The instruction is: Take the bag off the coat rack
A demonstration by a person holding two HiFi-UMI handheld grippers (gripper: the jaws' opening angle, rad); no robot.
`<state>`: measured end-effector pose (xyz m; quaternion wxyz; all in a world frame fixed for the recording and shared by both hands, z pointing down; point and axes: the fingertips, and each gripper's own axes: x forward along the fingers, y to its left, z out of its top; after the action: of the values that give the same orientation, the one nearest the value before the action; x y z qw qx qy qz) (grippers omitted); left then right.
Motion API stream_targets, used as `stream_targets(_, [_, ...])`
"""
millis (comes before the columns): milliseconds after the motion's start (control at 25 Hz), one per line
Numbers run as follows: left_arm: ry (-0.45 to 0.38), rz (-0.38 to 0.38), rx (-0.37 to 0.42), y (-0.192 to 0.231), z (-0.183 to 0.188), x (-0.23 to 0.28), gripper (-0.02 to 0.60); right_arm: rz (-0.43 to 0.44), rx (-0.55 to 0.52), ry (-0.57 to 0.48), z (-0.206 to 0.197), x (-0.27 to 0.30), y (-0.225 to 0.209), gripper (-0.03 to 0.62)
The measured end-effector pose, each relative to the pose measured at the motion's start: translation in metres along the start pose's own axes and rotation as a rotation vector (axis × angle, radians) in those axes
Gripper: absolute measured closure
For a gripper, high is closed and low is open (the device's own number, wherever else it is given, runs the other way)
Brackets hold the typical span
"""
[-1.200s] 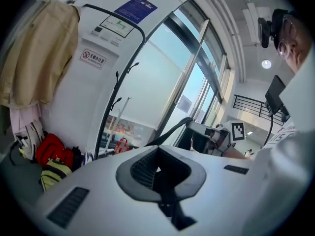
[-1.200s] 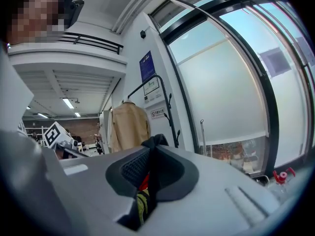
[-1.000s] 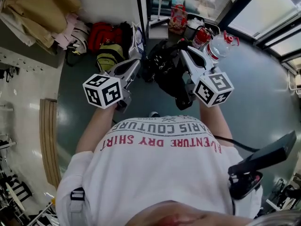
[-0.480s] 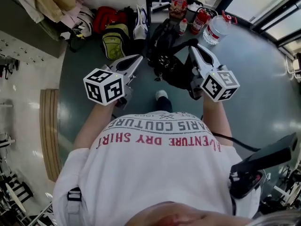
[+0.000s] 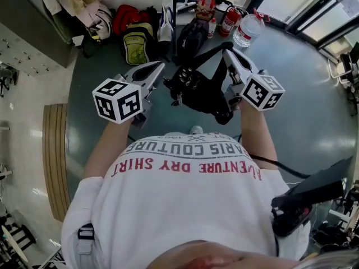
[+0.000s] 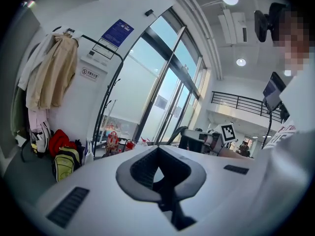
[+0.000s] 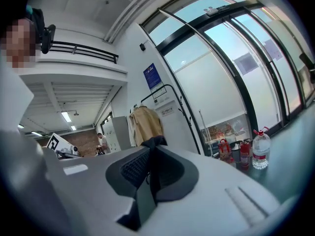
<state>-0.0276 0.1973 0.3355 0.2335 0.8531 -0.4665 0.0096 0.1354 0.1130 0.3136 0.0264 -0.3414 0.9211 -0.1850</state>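
A black bag [image 5: 199, 91] hangs between my two grippers in the head view, above the floor and away from the coat rack [image 6: 104, 104]. Its strap [image 5: 197, 64] runs up to my right gripper [image 5: 226, 53], which is shut on it. In the right gripper view the strap [image 7: 143, 195] lies pinched between the jaws of the right gripper [image 7: 152, 142]. My left gripper [image 5: 162, 66] sits at the bag's left end. In the left gripper view the left gripper [image 6: 157, 150] looks closed on a dark band, with a small gap at the tip. The bag's body is hidden in both gripper views.
By the wall under the rack lie a red bag [image 5: 126, 18], a yellow-green backpack [image 5: 134, 46] and a black backpack [image 5: 190, 35]. A fire extinguisher [image 5: 230, 20] and a water bottle [image 5: 247, 31] stand near the glass doors. Coats [image 6: 51, 73] hang on the rack. A wooden bench [image 5: 54, 161] lies left.
Both grippers and the black bag have drawn back from the rack together. The bags by the wall now sit farther up the head view, and the black backpack on the floor has come into sight.
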Motion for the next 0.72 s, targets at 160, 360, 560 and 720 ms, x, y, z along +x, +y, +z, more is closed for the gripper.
stream_targets(160, [-0.015,0.001,-0.003,-0.011,0.016,-0.010,0.580,0.050,0.017,0.026,0.005,-0.007,0.037,0.572])
stream_targets(360, [-0.011,-0.047,0.030,-0.033,0.016,-0.020,0.580,0.112,-0.020,0.014,0.011,-0.023,0.078,0.572])
stream_targets(560, [-0.034,-0.051,0.034,-0.040,0.020,-0.021,0.580,0.163,-0.069,-0.001,0.014,-0.033,0.102,0.572])
stream_targets(720, [-0.044,-0.055,0.046,-0.041,0.010,-0.040,0.580,0.167,-0.084,-0.001,-0.003,-0.038,0.124,0.572])
